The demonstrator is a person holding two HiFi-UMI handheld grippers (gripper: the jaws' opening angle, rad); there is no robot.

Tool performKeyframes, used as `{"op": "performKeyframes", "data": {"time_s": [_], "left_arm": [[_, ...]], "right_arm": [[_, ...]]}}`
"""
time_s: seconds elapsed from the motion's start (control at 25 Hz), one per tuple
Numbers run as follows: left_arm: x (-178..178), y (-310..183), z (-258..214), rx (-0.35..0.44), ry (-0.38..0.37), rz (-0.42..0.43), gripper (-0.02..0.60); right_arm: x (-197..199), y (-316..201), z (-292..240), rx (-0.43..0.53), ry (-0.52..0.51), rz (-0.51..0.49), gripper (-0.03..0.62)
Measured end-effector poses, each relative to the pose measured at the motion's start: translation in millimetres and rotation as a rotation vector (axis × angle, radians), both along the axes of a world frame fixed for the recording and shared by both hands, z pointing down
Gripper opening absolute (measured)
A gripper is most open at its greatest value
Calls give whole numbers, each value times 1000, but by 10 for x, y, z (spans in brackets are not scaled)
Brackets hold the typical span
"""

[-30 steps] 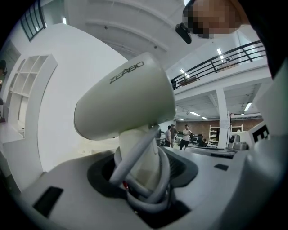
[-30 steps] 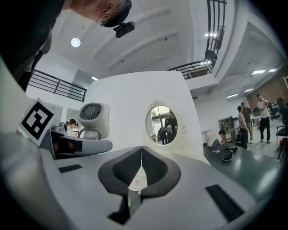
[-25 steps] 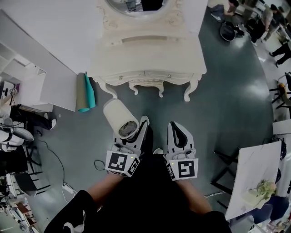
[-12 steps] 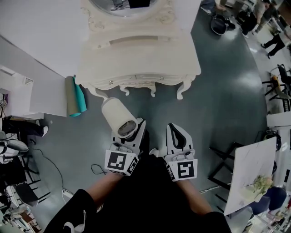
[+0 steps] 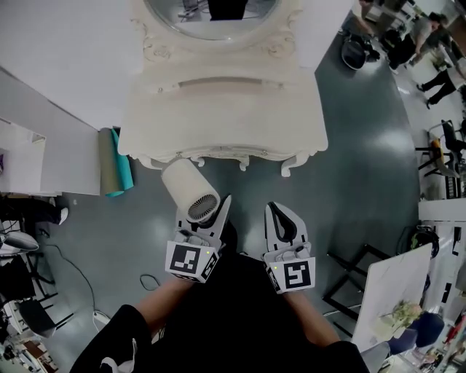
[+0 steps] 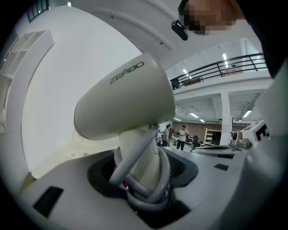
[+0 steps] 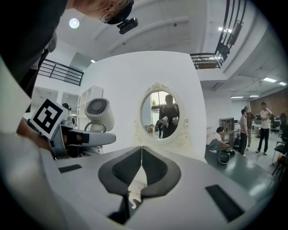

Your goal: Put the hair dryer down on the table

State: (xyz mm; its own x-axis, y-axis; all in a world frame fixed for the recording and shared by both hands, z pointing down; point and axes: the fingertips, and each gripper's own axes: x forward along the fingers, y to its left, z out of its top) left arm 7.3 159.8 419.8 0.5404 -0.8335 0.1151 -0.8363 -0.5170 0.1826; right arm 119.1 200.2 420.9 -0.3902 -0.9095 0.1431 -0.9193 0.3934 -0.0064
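Note:
A cream hair dryer point(image 5: 188, 188) is held over the floor, its barrel end just at the front edge of the cream dressing table point(image 5: 226, 109). My left gripper point(image 5: 211, 218) is shut on the dryer's handle, which has its grey cord wound around it. In the left gripper view the hair dryer point(image 6: 126, 103) fills the middle, with its handle between the jaws of the left gripper point(image 6: 144, 179). My right gripper point(image 5: 285, 222) is beside it, shut and empty. In the right gripper view the right gripper point(image 7: 141, 155) has its tips touching, and the hair dryer point(image 7: 100, 112) is at the left.
An oval mirror point(image 5: 211, 11) stands at the back of the dressing table. Rolled teal and grey mats point(image 5: 116, 162) lean by its left leg next to a white partition point(image 5: 51, 153). A black frame point(image 5: 349, 280) and a white table point(image 5: 397, 284) stand at right. People point(image 5: 429, 36) are far right.
The dressing table has come closer in the head view. Both grippers and the hair dryer have moved forward, so the dryer's barrel now reaches the table's front edge.

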Motion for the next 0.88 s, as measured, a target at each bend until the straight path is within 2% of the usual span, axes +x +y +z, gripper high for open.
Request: {"op": "performKeyframes", "data": {"time_s": [0.44,0.88], "left_arm": [[-299,-1064,-18,-8,-6,33,225],[-601,-1771,124,-32,0,34,227]], "right_arm": [[-332,-1141,-101,5,3,6,18],[-707,-1893,53,-44,2,-22,18]]}}
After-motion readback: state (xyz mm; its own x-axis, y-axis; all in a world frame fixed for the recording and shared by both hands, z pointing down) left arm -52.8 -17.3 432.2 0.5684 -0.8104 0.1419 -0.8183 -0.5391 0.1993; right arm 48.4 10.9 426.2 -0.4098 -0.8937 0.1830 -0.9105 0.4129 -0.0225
